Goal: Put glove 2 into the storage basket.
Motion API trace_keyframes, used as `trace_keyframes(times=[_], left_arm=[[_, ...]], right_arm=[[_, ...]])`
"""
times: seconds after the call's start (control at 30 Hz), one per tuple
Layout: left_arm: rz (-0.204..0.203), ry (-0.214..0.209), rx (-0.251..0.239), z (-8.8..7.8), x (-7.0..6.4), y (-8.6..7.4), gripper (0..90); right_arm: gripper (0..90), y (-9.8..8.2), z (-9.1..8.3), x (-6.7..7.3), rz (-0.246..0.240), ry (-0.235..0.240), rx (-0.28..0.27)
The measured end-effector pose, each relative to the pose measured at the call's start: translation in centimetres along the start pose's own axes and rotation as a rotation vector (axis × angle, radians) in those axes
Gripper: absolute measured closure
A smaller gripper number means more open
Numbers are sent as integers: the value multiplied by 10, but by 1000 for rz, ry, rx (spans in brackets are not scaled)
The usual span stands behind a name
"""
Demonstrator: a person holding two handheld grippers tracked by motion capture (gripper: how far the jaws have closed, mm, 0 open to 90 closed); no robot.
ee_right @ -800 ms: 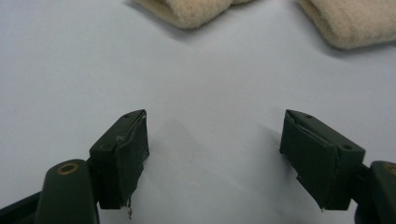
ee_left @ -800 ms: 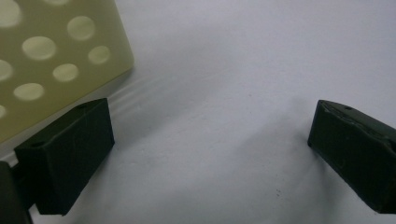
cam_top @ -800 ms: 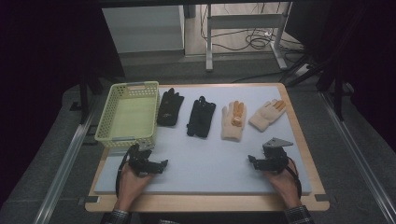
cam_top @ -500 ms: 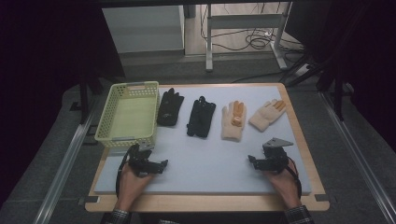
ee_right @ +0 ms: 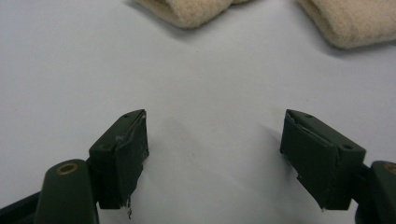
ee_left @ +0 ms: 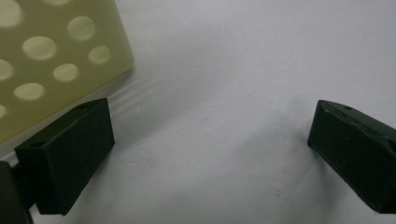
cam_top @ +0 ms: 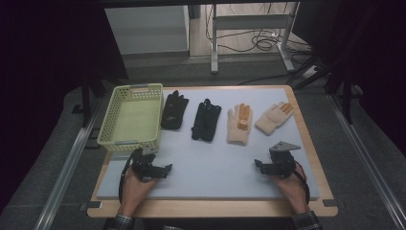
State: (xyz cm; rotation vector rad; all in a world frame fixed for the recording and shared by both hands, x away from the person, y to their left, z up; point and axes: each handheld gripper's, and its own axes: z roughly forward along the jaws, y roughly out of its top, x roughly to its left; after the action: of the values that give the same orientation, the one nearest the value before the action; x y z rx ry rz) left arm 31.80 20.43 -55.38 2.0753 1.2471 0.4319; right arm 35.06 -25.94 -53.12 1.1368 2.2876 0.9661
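Four gloves lie in a row across the far half of the white mat (cam_top: 215, 163): two black gloves (cam_top: 173, 110) (cam_top: 206, 120) and two beige gloves with orange fingertips (cam_top: 239, 124) (cam_top: 274, 116). A yellow-green perforated basket (cam_top: 131, 117) stands at the far left with nothing in it. My left gripper (cam_top: 160, 171) rests low on the mat just in front of the basket, jaws wide apart, nothing between them; the basket's corner (ee_left: 51, 60) is close ahead. My right gripper (cam_top: 261, 167) rests at the near right, open and holding nothing, with the beige cuffs (ee_right: 187, 11) (ee_right: 350, 23) ahead.
The mat lies on a wooden table (cam_top: 313, 158) with metal rails along both sides. Beyond the table stand a white cabinet (cam_top: 146, 28) and a metal frame with cables on the floor (cam_top: 258, 40).
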Motion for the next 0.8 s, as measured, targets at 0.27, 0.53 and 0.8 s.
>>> trace_keyframes(times=[0.27, 0.53, 0.8], left_arm=[[1, 0, 0, 0, 0, 0, 4], [1, 0, 0, 0, 0, 0, 4], [1, 0, -1, 0, 0, 0, 5]], right_arm=[[230, 0, 0, 0, 0, 0, 0], [242, 3, -1, 3, -15, 0, -1], [254, 14, 1, 12, -39, 32, -14]])
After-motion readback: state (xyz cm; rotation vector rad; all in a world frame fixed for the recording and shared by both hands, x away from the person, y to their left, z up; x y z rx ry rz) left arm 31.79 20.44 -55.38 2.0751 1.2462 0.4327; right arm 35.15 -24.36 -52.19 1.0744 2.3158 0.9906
